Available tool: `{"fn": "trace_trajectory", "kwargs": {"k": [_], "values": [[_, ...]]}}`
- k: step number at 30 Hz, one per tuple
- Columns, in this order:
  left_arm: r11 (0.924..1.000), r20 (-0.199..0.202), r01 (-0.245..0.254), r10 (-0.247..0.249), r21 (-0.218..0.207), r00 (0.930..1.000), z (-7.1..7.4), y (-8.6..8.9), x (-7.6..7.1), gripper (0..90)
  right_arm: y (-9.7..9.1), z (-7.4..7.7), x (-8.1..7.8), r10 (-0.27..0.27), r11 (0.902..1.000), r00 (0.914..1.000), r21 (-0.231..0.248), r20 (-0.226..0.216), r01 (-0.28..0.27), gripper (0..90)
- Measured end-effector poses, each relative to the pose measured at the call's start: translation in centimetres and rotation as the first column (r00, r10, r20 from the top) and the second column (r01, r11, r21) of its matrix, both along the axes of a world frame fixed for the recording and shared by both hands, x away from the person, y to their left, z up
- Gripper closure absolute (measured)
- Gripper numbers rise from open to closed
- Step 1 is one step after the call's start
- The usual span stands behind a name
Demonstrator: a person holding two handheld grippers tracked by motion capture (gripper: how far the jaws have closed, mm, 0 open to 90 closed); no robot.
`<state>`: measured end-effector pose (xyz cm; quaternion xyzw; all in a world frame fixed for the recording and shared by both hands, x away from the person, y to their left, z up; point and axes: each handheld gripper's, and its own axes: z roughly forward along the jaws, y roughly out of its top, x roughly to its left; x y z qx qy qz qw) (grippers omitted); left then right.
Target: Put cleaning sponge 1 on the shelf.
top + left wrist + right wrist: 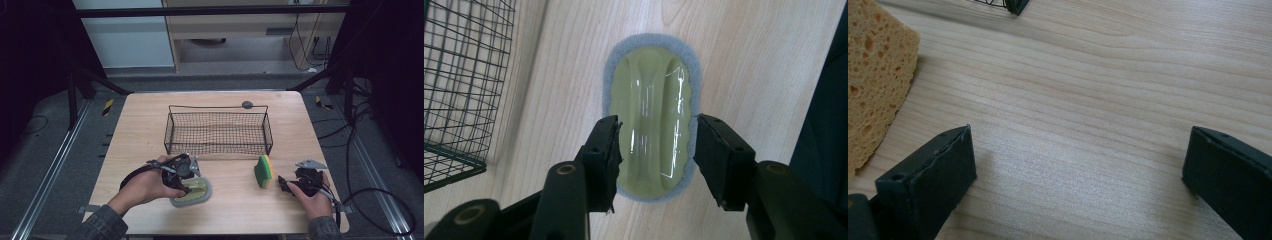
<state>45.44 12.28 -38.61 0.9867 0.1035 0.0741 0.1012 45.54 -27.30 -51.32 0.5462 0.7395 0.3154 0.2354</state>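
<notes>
One oval scrubber [651, 120], glossy yellow-green handle on grey foam, sits between the left gripper [656, 150]'s narrowed fingers. One porous sponge [264, 171]; one wire-mesh basket [218, 131]. The right gripper [1078, 165]'s fingers gape wide, holding nothing.

One wire basket [218, 131], one sponge [264, 171], one scrub pad [192, 192], two tools.

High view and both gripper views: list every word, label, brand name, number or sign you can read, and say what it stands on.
None: no readable text in these pictures.
The scrubber, sponge, wire basket and table carry no lettering.
The yellow-and-black striped tape pieces on the floor are warning markings, without words.
</notes>
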Motion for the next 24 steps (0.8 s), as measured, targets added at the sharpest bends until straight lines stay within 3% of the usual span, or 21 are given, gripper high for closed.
{"fn": "trace_trajectory", "kwargs": {"k": [7,19,24], "values": [[0.9989,-0.056,0.011,-0.009,0.045,0.9984,-1.5,-0.3,1.1,50.4,0.0,0.0,0.0,0.001,1.0000,1.0000,0.001,-0.001,-0.001,0.9],[0.9952,-0.055,0.032,-0.027,0.092,0.9981,-3.0,-1.2,1.9,52.3,0.0,0.0,0.0,0.004,1.0000,1.0000,0.004,-0.004,-0.003,0.9],[0.9955,-0.068,0.028,-0.021,0.090,0.9974,-3.3,-1.2,2.1,55.0,0.0,0.0,0.0,0.005,1.0000,1.0000,0.000,-0.003,-0.005,0.9]]}}
